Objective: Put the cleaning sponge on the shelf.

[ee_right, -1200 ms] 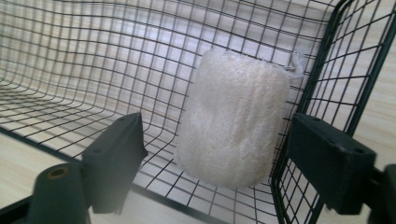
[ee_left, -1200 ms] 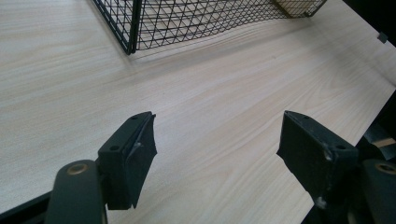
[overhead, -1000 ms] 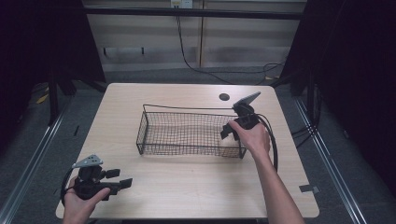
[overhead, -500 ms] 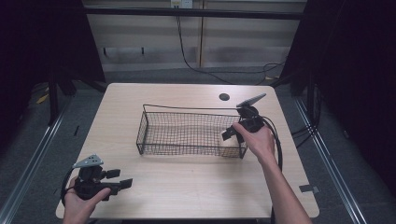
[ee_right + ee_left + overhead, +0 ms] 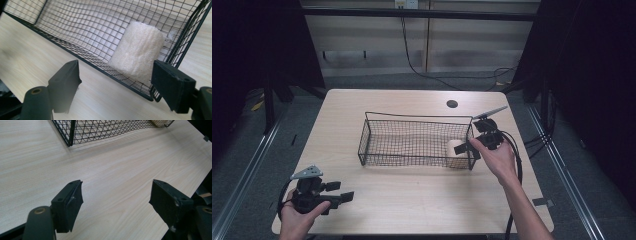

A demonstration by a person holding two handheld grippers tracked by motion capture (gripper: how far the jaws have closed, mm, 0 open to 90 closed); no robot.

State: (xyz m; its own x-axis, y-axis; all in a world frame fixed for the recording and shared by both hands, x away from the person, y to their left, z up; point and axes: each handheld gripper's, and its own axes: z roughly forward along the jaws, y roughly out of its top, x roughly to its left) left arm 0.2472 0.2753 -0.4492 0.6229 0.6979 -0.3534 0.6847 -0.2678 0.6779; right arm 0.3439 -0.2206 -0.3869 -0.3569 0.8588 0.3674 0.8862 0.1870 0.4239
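- Since a second ago, my right hand-held gripper has drawn back from over the wire basket towards the table's right edge, and a pale rolled towel now lies in the basket where I saw none then.
- My left hand-held gripper has not shifted; it sits by the table's near left corner, well apart from the basket.
- In the right gripper view the rolled towel rests on its side on the mesh floor, tucked into the basket's right end against the end wall and near the front wall.
- My right hand-held gripper stands with its jaws wide apart and nothing between them, just outside the basket front wall, so I judge the release is finished.
- My left hand-held gripper is likewise spread wide and empty, aimed over bare table with the basket's near left corner ahead of it.
- As I read it, the placing is done: the towel is wholly inside the rim and nothing touches it.
- What is left looks small: pull my right hand clear to the near edge and rest it. I see no other loose item on the table waiting to go in.
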